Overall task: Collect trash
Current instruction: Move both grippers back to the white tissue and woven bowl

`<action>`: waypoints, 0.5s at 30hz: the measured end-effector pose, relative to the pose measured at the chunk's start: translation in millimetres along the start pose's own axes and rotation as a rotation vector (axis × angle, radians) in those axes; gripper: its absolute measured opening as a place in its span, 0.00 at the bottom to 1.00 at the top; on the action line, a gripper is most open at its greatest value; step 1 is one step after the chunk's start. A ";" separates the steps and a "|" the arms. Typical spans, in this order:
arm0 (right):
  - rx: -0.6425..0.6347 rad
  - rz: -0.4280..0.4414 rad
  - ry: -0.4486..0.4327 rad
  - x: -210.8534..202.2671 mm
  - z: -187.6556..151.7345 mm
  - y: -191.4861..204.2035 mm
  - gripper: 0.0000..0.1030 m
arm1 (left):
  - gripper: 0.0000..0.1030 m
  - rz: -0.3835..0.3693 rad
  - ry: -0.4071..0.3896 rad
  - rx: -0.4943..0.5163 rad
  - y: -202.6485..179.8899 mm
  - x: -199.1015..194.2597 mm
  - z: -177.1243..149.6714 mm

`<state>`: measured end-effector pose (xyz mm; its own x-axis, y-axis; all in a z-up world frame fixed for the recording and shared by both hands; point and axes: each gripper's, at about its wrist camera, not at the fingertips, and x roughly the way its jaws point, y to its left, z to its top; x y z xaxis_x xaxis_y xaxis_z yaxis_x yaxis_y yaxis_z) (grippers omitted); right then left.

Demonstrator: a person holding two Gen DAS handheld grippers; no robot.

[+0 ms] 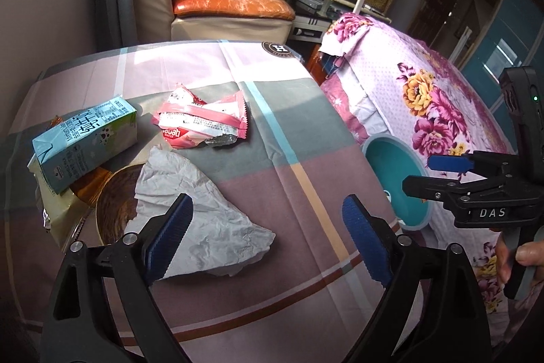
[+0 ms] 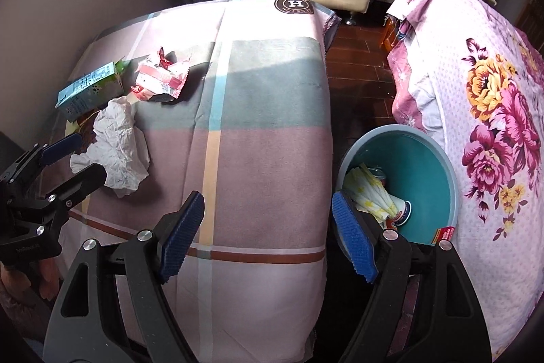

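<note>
- The crumpled paper [image 1: 200, 220] lies on the table just ahead of the left gripper [image 1: 265, 237], nearer its left finger than its right; the jaws are spread wide and hold nothing.
- Beyond the paper, further ahead and left of those jaws, sit a pink snack wrapper [image 1: 200, 121] and a blue milk carton [image 1: 85, 145]; the carton leans on a brown bowl [image 1: 112, 210] whose rim the paper partly covers.
- All this rests on a checked tablecloth [image 1: 306, 193].
- The right gripper [image 2: 268, 233] hangs over the table's edge, jaws spread and empty; its right finger overlaps the rim of a teal bin [image 2: 428, 179] on the floor.
- Inside the bin lie a folded yellow-and-white wrapper [image 2: 370, 193], a paper cup [image 2: 404, 210] and a can [image 2: 377, 174].
- A flowered bedspread [image 2: 493, 91] is just right of the bin.
- A sofa [image 1: 210, 12] stands behind the table.
</note>
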<state>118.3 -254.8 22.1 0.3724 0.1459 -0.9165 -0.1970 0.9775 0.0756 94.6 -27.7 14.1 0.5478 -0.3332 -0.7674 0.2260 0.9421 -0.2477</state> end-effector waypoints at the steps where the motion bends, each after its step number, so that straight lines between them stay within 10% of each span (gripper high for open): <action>1: -0.020 0.006 0.003 1.6 1.9 11.4 0.72 | 0.88 0.009 -0.007 -0.011 9.4 -5.0 -1.5; 15: -0.218 0.089 0.102 53.2 29.1 131.6 0.72 | 0.89 0.133 -0.057 -0.227 144.4 -50.0 -33.1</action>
<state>138.6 -114.0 -5.2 0.2536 0.2029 -0.9458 -0.4203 0.9037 0.0812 73.2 126.2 -2.9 0.6061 -0.2012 -0.7695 -0.0341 0.9600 -0.2779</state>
